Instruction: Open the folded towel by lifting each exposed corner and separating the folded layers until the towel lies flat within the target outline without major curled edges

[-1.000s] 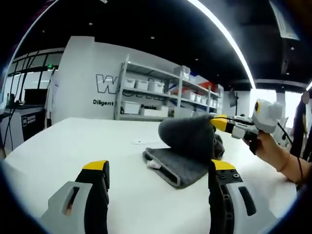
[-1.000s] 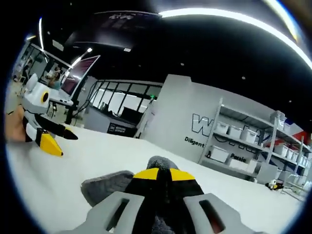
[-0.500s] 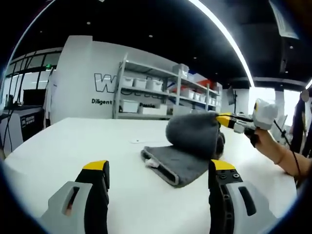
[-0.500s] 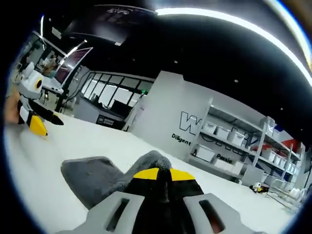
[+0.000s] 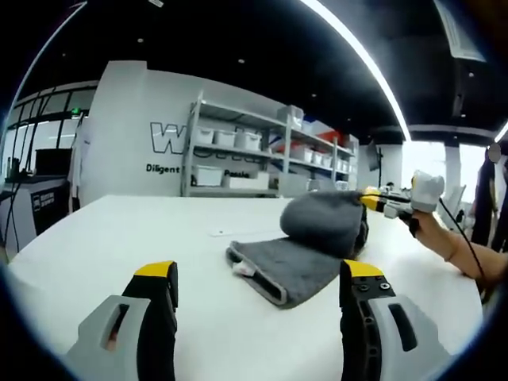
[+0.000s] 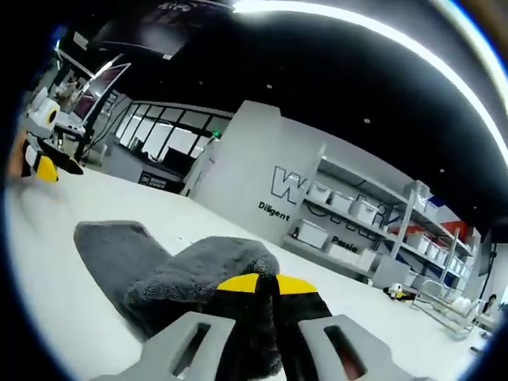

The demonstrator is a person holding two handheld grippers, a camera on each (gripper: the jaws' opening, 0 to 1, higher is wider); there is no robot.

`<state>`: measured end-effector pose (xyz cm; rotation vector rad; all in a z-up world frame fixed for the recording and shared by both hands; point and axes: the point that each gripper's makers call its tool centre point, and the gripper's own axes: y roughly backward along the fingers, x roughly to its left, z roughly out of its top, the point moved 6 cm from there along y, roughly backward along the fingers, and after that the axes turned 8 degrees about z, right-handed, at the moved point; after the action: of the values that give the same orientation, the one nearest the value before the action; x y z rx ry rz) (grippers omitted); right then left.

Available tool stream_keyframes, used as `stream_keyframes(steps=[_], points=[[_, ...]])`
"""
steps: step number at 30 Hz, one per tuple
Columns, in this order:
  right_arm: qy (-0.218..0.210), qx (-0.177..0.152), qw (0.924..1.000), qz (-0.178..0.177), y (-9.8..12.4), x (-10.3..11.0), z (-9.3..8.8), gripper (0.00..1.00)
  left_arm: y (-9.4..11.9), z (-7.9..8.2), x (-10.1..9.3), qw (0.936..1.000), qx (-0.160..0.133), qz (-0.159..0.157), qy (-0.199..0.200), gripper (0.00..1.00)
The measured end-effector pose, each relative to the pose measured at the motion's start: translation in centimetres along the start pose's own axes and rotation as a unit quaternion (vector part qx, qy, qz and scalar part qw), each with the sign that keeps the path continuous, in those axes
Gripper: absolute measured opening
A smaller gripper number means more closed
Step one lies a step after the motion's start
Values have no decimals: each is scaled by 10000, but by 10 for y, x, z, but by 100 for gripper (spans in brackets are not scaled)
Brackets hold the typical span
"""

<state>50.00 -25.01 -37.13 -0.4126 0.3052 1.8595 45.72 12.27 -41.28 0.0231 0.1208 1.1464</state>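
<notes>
A grey towel [image 5: 298, 254] lies on the white table [image 5: 119, 230], its right part lifted into a rolled hump. My right gripper [image 5: 371, 198], held by a hand, pinches the top of that hump from the right. In the right gripper view the towel [image 6: 135, 266] spreads left on the table while a raised fold comes up into my right gripper [image 6: 267, 286], whose yellow-tipped jaws are shut on it. My left gripper [image 5: 258, 278] hovers open above the table, short of the towel's near edge, nothing between its fingers. It also appears far left as the left gripper [image 6: 44, 163].
Metal shelving with white bins [image 5: 246, 159] stands behind the table against a white wall with lettering. A desk with monitors [image 6: 95, 87] is at far left. A small white tag [image 5: 220, 232] lies on the table beyond the towel.
My right gripper has carried the pinched fold further right and slightly lower, so more towel lies spread on the table. My left gripper stays open in place.
</notes>
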Motion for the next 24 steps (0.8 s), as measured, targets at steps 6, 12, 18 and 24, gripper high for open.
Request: stream_keyframes(steps=[6,12,18,24], points=[[-131,78,9999,-50,6,-8,-8,1,-1,1,1,10000,-9,6,3,82],[-306,162,9993,-110,12,-14,-17,1,-1,3,2,10000,-49,-10,57,82],[-392,419,9980,-266,20,-21,-33,1,0,3,3,9999,-67,43,80,81],[-534,763,9950,-365,25,-24,-52,1,3,7,6,9993,-183,49,310,80]])
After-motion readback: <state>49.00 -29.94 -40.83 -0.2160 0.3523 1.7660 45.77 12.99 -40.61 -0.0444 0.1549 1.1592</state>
